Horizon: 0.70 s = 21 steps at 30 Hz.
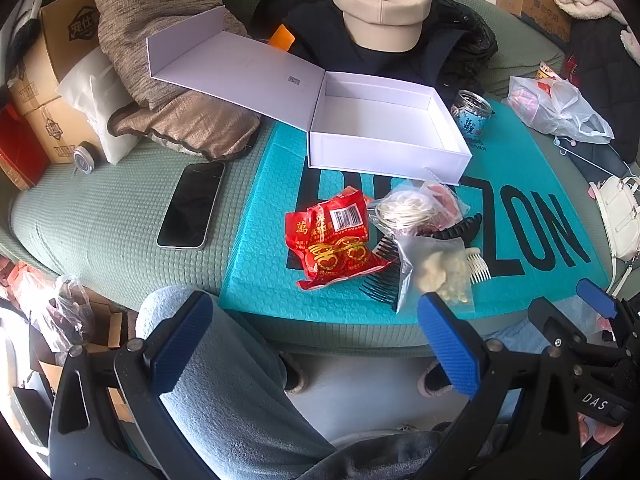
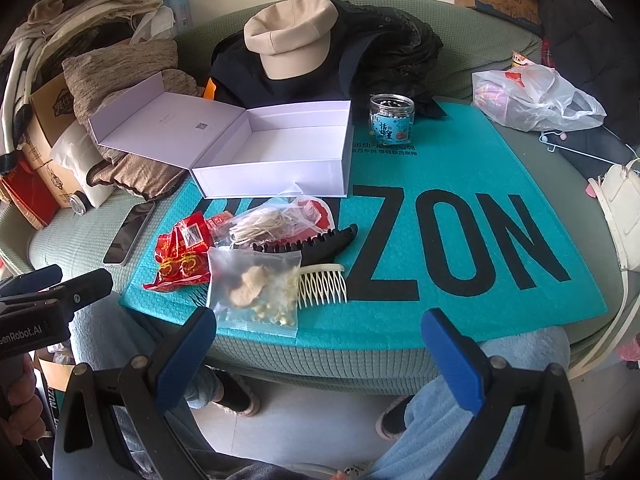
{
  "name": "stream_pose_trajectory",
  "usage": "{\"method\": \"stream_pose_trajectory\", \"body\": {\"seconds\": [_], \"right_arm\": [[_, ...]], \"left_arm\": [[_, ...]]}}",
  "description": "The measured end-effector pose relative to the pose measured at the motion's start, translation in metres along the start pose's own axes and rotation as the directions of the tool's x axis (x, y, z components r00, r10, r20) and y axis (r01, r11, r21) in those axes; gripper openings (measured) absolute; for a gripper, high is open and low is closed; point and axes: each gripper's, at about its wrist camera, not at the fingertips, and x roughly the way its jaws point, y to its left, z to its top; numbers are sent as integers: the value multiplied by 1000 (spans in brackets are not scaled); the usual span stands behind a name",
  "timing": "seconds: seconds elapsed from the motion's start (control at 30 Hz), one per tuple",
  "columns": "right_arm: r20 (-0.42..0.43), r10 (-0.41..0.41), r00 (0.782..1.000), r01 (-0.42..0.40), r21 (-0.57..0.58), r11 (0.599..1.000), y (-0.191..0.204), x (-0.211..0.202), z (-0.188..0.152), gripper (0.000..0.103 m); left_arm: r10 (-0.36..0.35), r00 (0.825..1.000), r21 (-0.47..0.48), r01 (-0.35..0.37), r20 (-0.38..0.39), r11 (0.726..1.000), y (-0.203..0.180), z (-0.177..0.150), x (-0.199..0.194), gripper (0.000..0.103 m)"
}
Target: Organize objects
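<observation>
Near the teal mat's (image 2: 460,152) front edge, both the left gripper (image 1: 316,340) and right gripper (image 2: 320,352) hover wide and empty, nothing yet picked, so the next move looks like closing on the clear pouch (image 2: 256,288) for the white box (image 2: 272,148).

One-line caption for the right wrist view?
Open right gripper hovers before small items and an empty white cardboard box on a teal mat.

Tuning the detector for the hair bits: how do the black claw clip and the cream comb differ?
Colour: the black claw clip is dark and glossy; the cream comb is pale ivory. Shape: the clip is a thick curved body with short interlocking teeth; the comb is flat, with one row of long thin teeth. Cover: the clip is partly under the clear bags; the comb lies mostly exposed. Both rest on the teal mat, untouched, both grippers open.
</observation>
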Motion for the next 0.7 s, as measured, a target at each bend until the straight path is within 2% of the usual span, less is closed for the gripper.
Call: {"method": "stream_pose_trajectory", "body": {"seconds": [0.7], "right_arm": [[-19,0,1000,0,-1,1000,0,3,-2,102]], "left_arm": [[4,1000,5,-4,-4,1000,-1,-3,1,102]]}}
